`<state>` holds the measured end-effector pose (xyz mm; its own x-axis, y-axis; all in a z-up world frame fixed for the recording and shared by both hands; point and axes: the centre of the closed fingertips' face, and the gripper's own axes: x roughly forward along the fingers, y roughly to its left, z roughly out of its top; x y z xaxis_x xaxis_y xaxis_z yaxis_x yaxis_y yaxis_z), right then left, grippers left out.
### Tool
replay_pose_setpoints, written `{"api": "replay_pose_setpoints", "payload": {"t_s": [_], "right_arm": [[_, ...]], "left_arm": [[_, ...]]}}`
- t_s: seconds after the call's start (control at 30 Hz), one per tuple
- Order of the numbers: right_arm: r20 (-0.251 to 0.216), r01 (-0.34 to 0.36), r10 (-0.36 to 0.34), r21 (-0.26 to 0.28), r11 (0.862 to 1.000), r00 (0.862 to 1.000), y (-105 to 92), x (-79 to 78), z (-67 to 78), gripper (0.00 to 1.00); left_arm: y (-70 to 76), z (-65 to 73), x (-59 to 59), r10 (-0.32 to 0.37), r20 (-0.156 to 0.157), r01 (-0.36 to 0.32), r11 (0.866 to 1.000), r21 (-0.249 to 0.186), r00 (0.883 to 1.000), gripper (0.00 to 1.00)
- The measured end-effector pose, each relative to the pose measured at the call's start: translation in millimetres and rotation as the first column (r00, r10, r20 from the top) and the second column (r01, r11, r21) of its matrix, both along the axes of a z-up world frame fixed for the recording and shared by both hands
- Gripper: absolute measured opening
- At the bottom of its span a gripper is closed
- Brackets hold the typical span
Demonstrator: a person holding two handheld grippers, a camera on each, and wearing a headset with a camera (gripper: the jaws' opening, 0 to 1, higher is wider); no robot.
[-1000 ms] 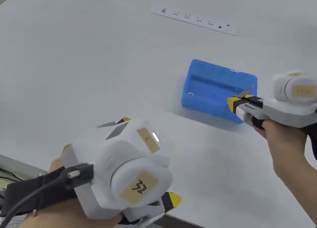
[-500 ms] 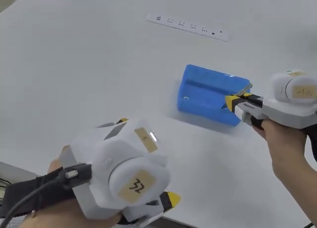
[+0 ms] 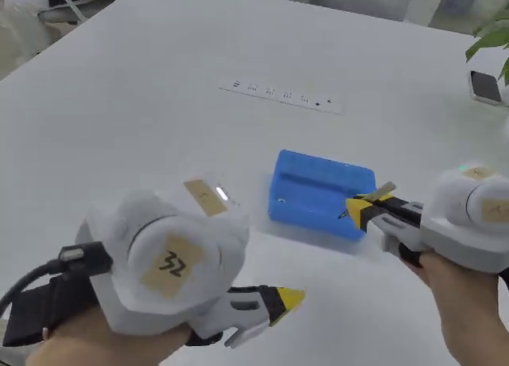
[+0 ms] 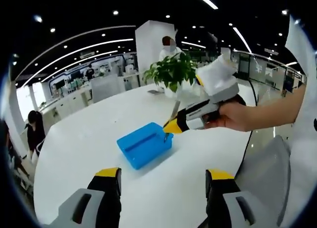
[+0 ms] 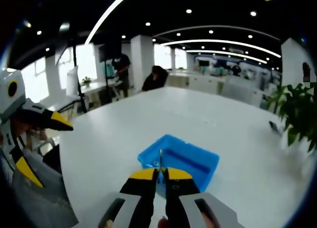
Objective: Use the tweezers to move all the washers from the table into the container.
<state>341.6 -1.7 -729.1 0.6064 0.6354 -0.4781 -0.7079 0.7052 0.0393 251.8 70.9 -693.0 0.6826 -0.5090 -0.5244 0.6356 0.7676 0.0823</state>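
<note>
A blue rectangular container [image 3: 314, 187] sits on the white table; I cannot make out any washers in it or on the table. My right gripper [image 3: 351, 209] is at the container's near right corner, shut on metal tweezers [image 3: 380, 192] that stick up past its yellow tips. In the right gripper view the tweezers [image 5: 161, 158] rise between the closed jaws of the right gripper [image 5: 159, 174], over the container [image 5: 185, 161]. My left gripper [image 4: 161, 174] stands open and holds nothing, facing the container [image 4: 143, 144] and the right gripper [image 4: 172, 127]. One of its yellow fingertips [image 3: 288, 297] shows near the front edge.
A white power strip [image 3: 282, 95] lies flat behind the container. A phone [image 3: 485, 86] and plant leaves [image 3: 495, 33] are at the far right. Bare white table [image 3: 135, 119] spreads to the left and between the grippers.
The head camera has tilted up, so everything sits lower in the picture. The left gripper has turned a little, its yellow tip now pointing right. The right gripper stays at the container's corner.
</note>
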Motion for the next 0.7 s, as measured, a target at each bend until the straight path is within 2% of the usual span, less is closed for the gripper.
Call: {"api": "replay_pose_setpoints", "payload": {"t_s": [0.1,0.17,0.23,0.3,0.4,0.47,0.53,0.6,0.7], "right_arm": [[0.006,-0.039,0.039,-0.009,0.999,0.999,2.8,-15.1,4.8,0.03],[0.006,-0.051,0.051,-0.002,0.999,0.999,2.6,-24.3,7.4,0.03],[-0.005,-0.065,0.065,0.01,0.998,0.998,2.0,-33.1,8.5,0.03],[-0.009,-0.077,0.078,0.02,0.997,0.997,2.9,-42.7,11.3,0.03],[-0.013,-0.1,0.1,0.029,0.995,0.995,6.3,-56.7,15.0,0.03],[-0.02,-0.095,0.096,0.056,0.994,0.995,8.0,-62.3,16.0,0.03],[-0.031,-0.091,0.094,0.081,0.993,0.995,9.3,-69.0,16.4,0.03],[-0.026,-0.1,0.103,0.079,0.992,0.994,11.2,-76.2,18.0,0.03],[-0.004,-0.127,0.128,0.074,0.989,0.992,14.6,-85.9,24.5,0.03]], "left_arm": [[-8.8,12.2,2.8,-0.038,0.032,0.038,0.999,-0.004,0.999,0.62],[-17.8,21.2,1.4,-0.069,0.045,0.07,0.997,-0.037,0.997,0.57],[-27.0,28.7,-2.0,-0.095,0.042,0.098,0.991,-0.086,0.995,0.51],[-33.7,33.7,-5.0,-0.12,0.037,0.123,0.986,-0.116,0.992,0.44],[-45.3,46.2,-7.1,-0.149,0.058,0.156,0.975,-0.157,0.987,0.34],[-52.2,52.6,-8.2,-0.161,0.065,0.171,0.967,-0.187,0.985,0.31],[-57.8,55.6,-10.0,-0.175,0.06,0.183,0.96,-0.211,0.983,0.32],[-62.9,56.8,-13.0,-0.193,0.055,0.2,0.954,-0.221,0.98,0.32],[-69.2,56.1,-17.7,-0.222,0.057,0.229,0.951,-0.207,0.973,0.25]]}}
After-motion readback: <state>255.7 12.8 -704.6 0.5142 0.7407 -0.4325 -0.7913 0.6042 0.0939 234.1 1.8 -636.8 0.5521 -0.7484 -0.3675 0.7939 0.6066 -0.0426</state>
